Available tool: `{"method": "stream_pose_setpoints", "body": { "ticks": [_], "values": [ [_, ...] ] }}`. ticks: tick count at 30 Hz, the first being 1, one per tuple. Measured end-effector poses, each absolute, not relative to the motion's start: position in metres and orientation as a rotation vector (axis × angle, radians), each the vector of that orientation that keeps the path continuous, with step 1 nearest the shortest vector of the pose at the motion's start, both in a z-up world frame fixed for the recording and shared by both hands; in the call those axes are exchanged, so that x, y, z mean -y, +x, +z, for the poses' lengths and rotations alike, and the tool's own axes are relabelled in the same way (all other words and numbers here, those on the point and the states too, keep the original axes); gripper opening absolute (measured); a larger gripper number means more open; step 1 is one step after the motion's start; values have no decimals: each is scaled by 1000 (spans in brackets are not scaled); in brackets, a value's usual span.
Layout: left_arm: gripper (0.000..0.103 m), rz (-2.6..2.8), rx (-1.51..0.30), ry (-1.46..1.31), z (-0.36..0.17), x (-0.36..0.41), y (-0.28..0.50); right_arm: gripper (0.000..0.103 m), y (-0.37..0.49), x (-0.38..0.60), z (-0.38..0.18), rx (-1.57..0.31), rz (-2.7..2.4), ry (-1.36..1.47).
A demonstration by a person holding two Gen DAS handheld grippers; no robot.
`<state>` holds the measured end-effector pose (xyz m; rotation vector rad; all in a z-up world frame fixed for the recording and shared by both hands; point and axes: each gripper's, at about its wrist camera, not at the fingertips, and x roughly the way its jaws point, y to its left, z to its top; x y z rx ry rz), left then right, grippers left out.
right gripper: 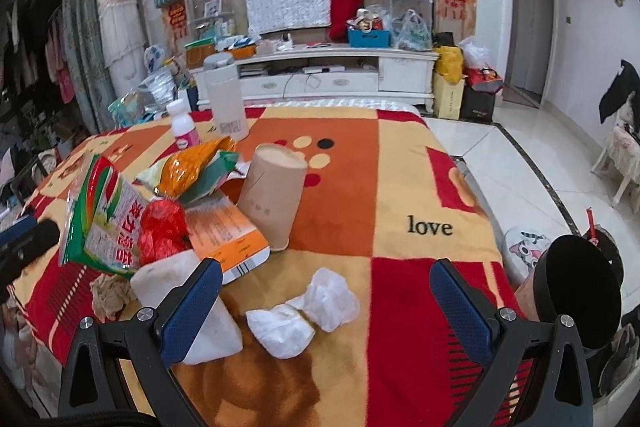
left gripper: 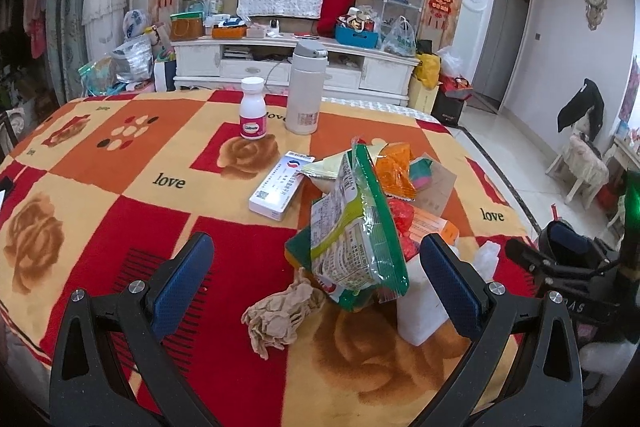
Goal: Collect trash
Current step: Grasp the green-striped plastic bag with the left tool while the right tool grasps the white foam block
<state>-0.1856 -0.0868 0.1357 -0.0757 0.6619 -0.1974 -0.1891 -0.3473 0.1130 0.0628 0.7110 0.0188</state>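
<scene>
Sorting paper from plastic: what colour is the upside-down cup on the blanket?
The upside-down cup is plain brown kraft paper, clearest in the right wrist view.

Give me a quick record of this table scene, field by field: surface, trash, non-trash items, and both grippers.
surface: blanket with a "love" pattern
trash: brown paper wad, white tissue wad, green snack bag, orange wrapper, upside-down paper cup
other items: pill bottle, white flask, white medicine box
left gripper: open, holding nothing
right gripper: open, tissue wad between its fingers, not gripped
</scene>
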Motion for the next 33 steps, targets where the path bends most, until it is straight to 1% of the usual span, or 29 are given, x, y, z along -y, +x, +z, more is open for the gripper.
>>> {"method": "stream_pose_setpoints", "body": {
  "ticks": [24, 28, 30, 32, 33],
  "values": [
    [102, -193, -707, -40, 120, 95, -159, 102, -189, 319, 92, -745, 226, 75],
    [83, -214, -725, -37, 113, 93, -149, 99, -187, 309, 85, -765, 283, 76],
    [77, -227, -746, -45, 108, 89, -144, 99, -185, 302, 80, -775, 305, 77],
    [63, -243, -771, -58, 104, 85, -140, 99, -184, 297, 78, -784, 323, 74],
    [60, -252, -784, -66, 102, 83, -138, 99, -182, 293, 77, -785, 331, 67]
  ]
}}
